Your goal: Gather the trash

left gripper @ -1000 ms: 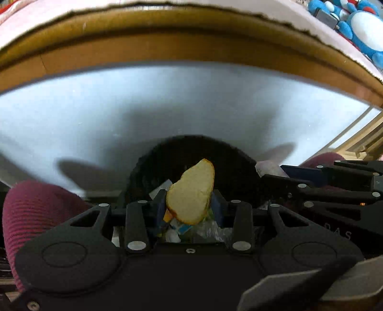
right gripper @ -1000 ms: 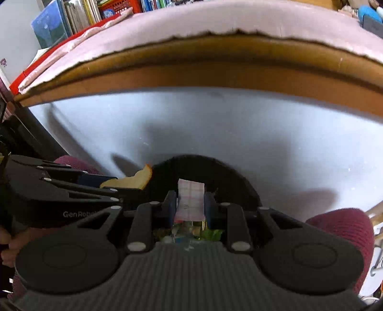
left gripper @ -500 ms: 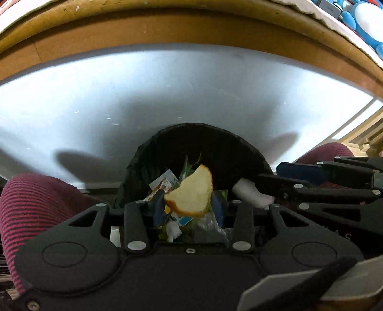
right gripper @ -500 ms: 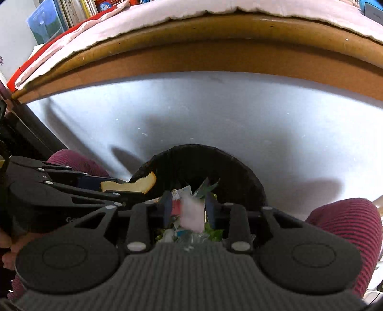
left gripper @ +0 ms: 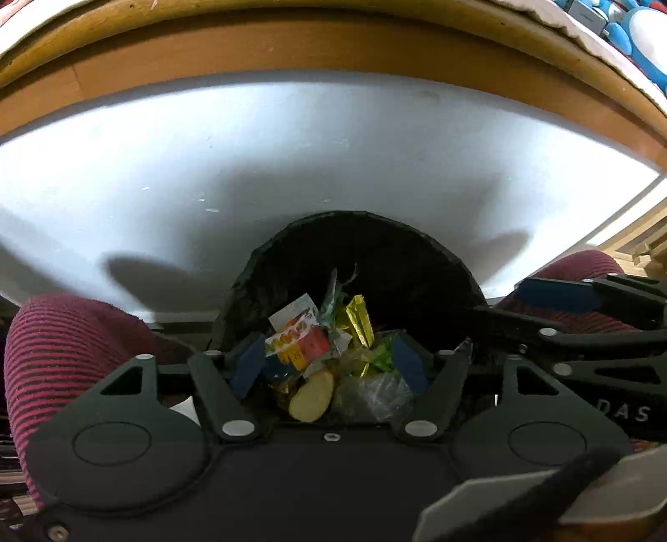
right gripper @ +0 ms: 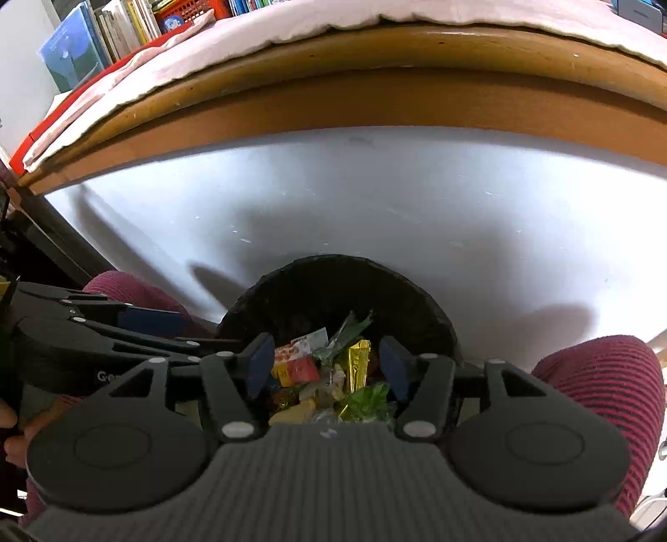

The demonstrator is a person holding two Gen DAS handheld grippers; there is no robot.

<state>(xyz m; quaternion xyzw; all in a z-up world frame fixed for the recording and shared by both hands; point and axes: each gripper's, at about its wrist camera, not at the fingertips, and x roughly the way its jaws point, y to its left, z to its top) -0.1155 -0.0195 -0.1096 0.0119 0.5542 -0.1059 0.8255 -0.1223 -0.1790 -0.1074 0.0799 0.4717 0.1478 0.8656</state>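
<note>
Bread slice [left gripper: 312, 396] now dropped, below opening left gripper [left gripper: 329, 362]

A home room; bookshelf [right gripper: 104, 37], plush toy [left gripper: 633, 33], wooden table [right gripper: 375, 62].

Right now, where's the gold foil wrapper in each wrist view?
Left wrist: gold foil wrapper sits just right of centre, upright in the trash heap, above the apple slice.
Right wrist: it stands at centre, between the open blue pads, right of the red and yellow packet.
Shared landmark: the black bin holding it all.
</note>
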